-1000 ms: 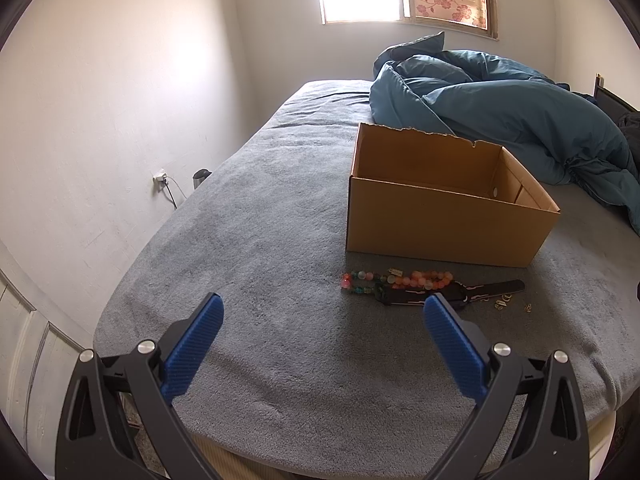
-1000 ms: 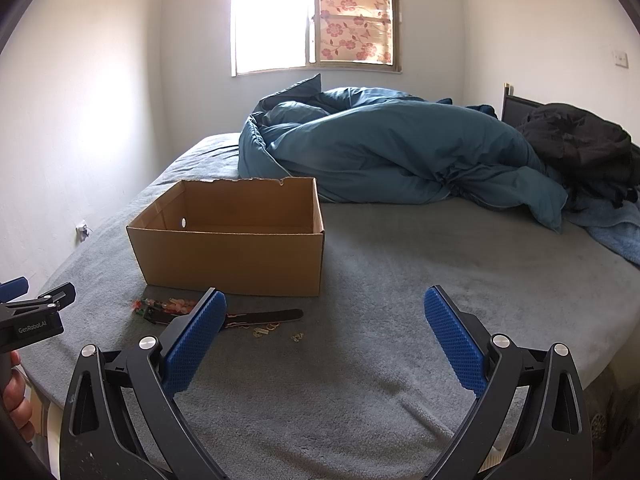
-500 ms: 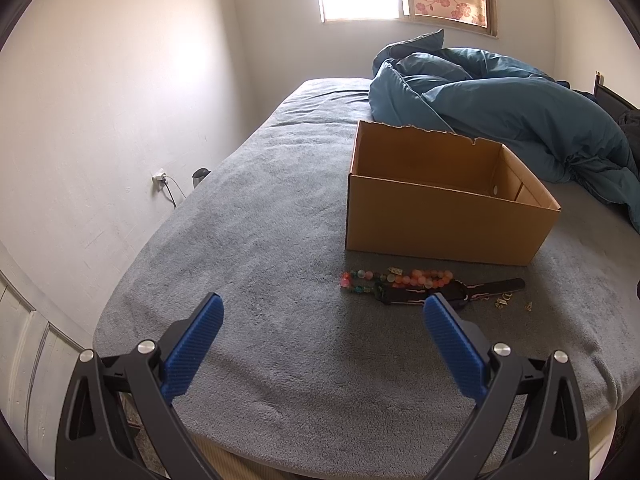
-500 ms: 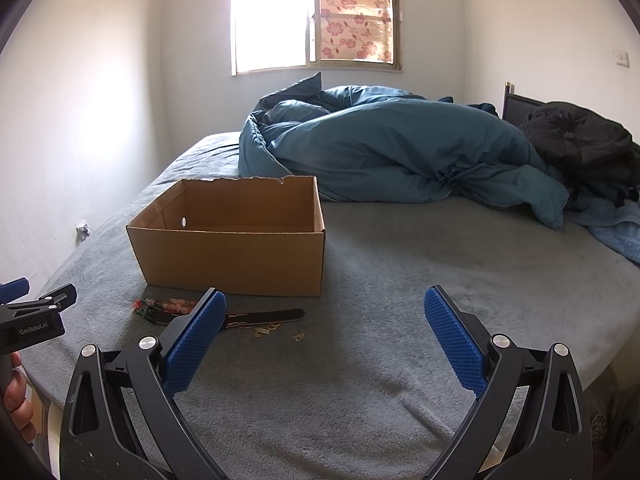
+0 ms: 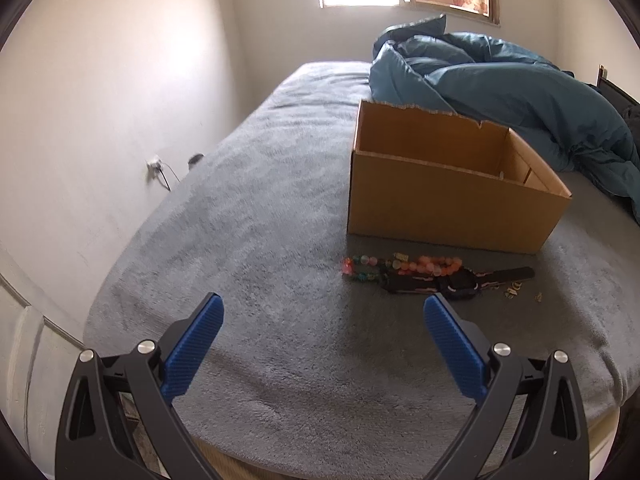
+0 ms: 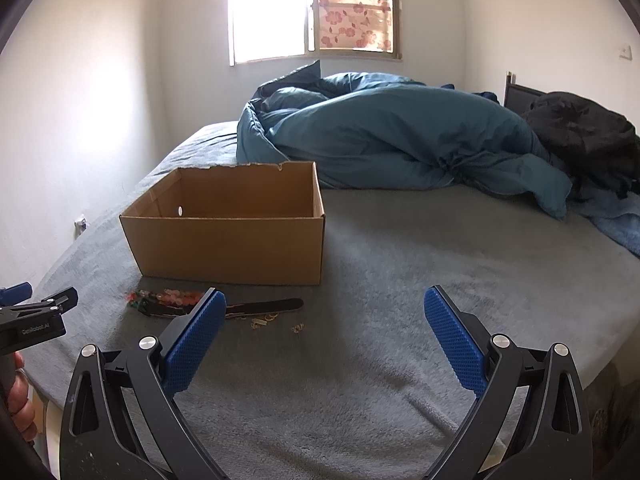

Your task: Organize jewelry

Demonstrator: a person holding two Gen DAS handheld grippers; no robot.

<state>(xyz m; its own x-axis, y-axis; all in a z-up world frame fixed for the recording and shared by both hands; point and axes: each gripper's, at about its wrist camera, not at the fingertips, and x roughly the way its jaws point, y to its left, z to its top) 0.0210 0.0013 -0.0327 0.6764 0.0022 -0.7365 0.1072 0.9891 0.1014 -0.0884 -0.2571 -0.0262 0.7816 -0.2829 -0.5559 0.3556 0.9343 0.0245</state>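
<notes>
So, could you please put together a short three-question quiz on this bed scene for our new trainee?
1. True or false: the cardboard box stands open on the grey bed cover.
2. Multiple choice: the beaded bracelets lie (A) inside the box, (B) on the bed cover in front of the box, (C) on the blue duvet.
3. Short answer: how do the left gripper and the right gripper stand, open or shut, and what do they hold?

Key
1. True.
2. B; the black watch and some small gold pieces lie there too.
3. Both open, both holding nothing.
</notes>
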